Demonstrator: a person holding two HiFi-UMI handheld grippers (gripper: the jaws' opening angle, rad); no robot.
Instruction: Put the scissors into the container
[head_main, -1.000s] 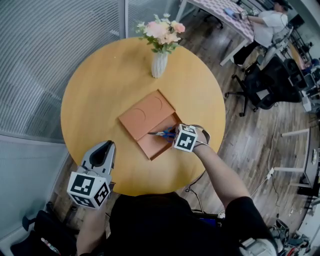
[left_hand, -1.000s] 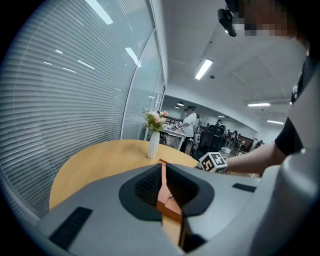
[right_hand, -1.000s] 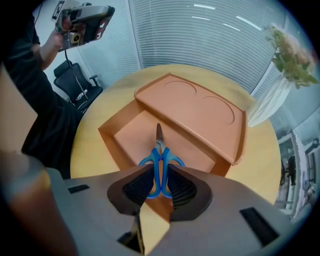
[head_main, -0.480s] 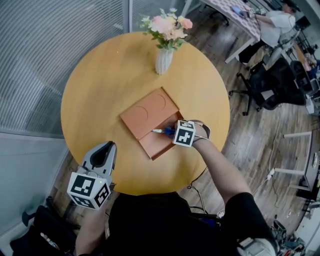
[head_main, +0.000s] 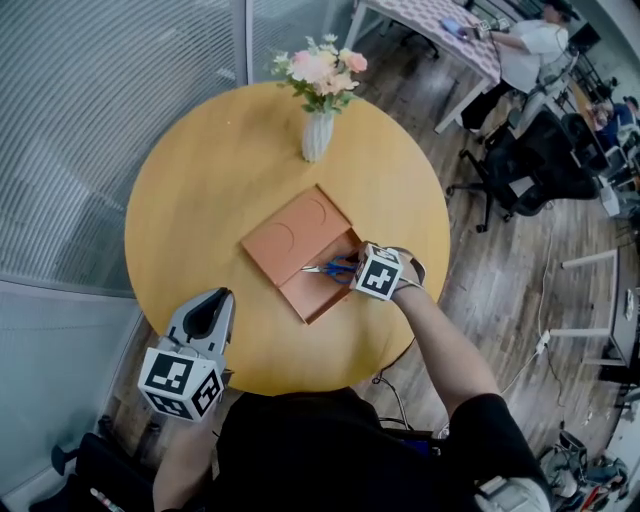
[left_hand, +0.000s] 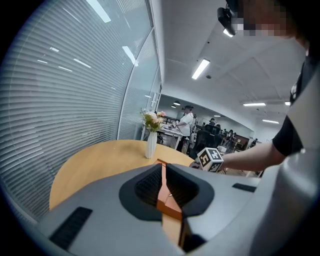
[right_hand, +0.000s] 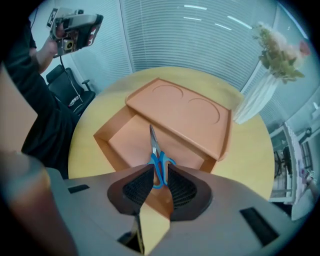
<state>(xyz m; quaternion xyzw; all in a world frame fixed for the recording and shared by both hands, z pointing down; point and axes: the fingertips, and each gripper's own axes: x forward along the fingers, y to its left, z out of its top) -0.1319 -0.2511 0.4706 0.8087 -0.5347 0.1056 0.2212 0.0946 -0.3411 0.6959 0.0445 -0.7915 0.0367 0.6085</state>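
Right gripper (head_main: 345, 268): the right arm reaches forward from the body across the near edge of the round table (head_main: 200, 200). The forearm is stretched out, the hand is wrapped behind the marker cube, and the cube's top face is turned up.

In the right gripper view the jaws of the right gripper (right_hand: 159, 180) are closed onto the blue handles of the scissors (right_hand: 156, 159). The handles sit between the pads and the metal blades stick straight out ahead of the tips.

The scissors (head_main: 325, 267) lie over the open compartment of the orange container (head_main: 296, 232), which is directly in front of this gripper. I cannot tell whether the blade tips touch the compartment floor. The container's covered half, with two round recesses, lies just beyond the blades. A white vase (head_main: 317, 133) of flowers stands farther ahead, well apart.

Left gripper (head_main: 212, 300): held low at the table's near edge, close to the body, nose pointing toward the container. In the left gripper view its jaws (left_hand: 164, 186) are drawn together with nothing between them.
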